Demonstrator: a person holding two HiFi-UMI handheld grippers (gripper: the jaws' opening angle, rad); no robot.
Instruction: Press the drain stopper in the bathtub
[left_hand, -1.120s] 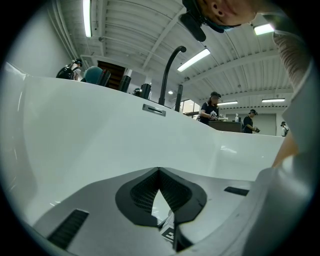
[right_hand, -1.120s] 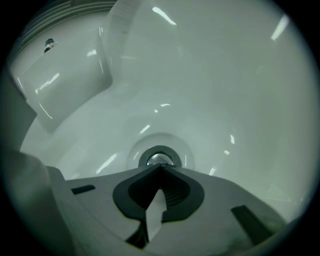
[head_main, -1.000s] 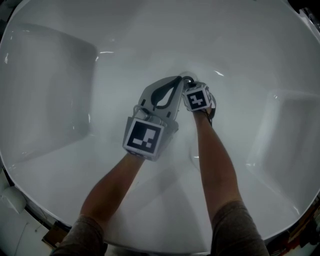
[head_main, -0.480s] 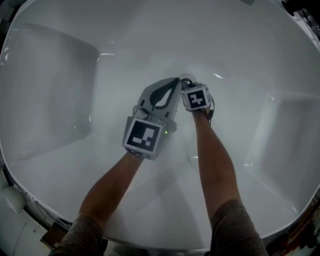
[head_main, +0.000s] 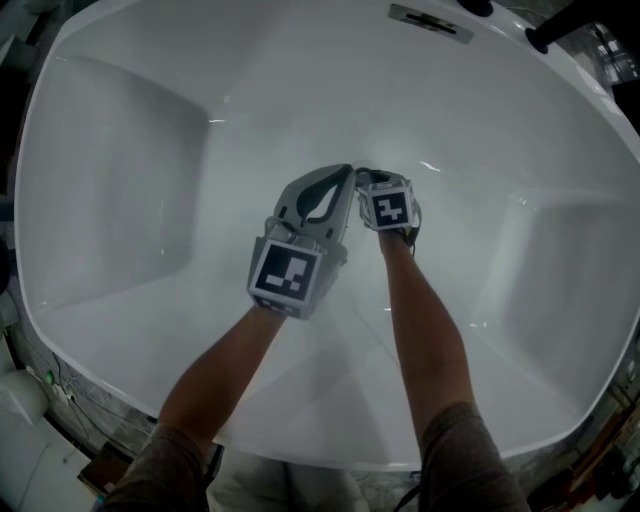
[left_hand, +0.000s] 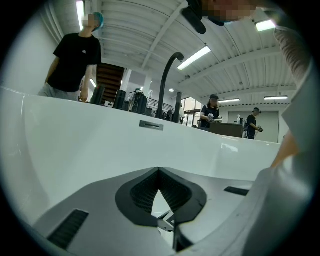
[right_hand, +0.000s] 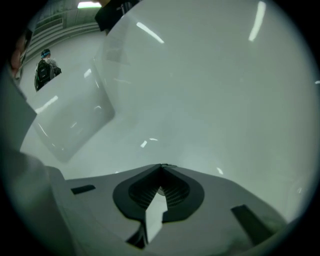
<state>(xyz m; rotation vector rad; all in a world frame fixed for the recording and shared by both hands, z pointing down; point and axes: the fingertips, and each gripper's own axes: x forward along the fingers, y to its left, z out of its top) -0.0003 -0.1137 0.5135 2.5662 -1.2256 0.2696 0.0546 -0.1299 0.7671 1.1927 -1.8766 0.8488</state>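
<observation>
Head cam has pulled back: more of the bathtub (head_main: 120, 150) shows now, incl. far rim w/ overflow plate (head_main: 428, 22) and near rim at bottom. Left gripper (head_main: 350, 172) & right gripper (right_hand: 161, 167) sit slightly lower in frame. Chrome ring of drain stopper, seen by the tips earlier, can't be made out now

The left gripper (head_main: 348, 172) is a pale grey plastic shell with a teardrop-shaped opening edged in black. Black ribbed pads (left_hand: 142, 191) line its jaws, and the right gripper (right_hand: 161, 167) has the same. The left cube (head_main: 290, 275) and right cube (head_main: 388, 208) bear black-and-white square markers. The person wears short grey-brown sleeves (head_main: 468, 452).
</observation>
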